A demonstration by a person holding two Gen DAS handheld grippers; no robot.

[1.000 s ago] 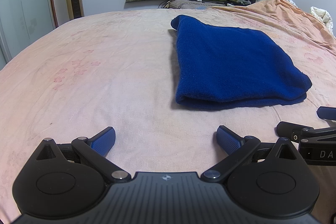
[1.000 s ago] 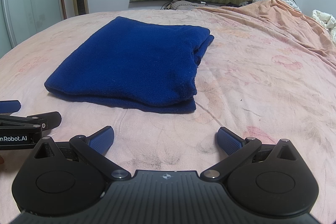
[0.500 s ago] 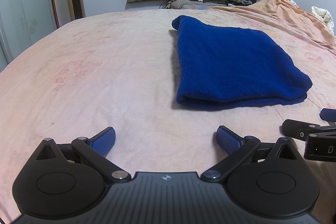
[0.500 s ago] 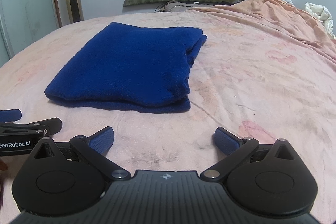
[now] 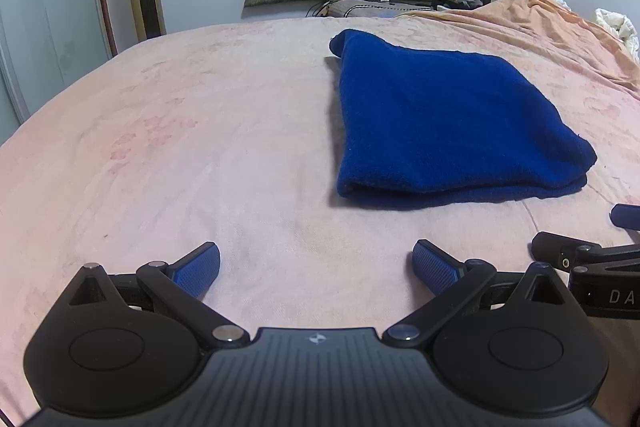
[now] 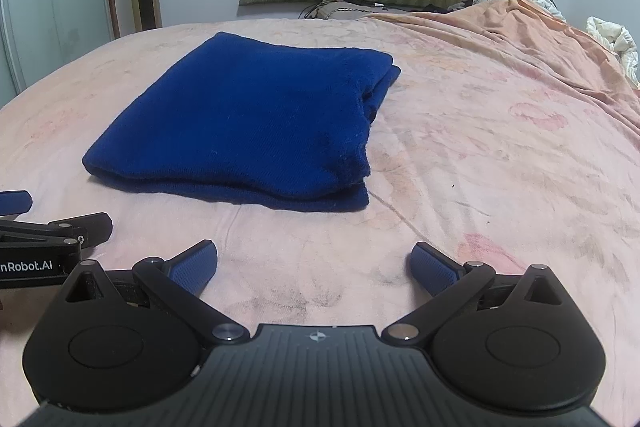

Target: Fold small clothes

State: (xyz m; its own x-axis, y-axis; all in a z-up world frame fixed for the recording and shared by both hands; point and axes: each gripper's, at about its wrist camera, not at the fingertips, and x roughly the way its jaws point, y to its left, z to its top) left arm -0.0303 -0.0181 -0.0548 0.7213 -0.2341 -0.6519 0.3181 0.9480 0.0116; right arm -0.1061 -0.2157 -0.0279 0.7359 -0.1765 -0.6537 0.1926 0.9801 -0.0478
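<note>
A folded blue knit garment lies on the bed, ahead of both wide-open, empty jaws of the left gripper and right gripper. It looks soft, light and floppy; pinching its near corners seems best.

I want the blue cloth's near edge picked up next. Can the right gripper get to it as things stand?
Probably yes: the right gripper is open, and only bare bedsheet lies between it and the folded blue cloth.
</note>
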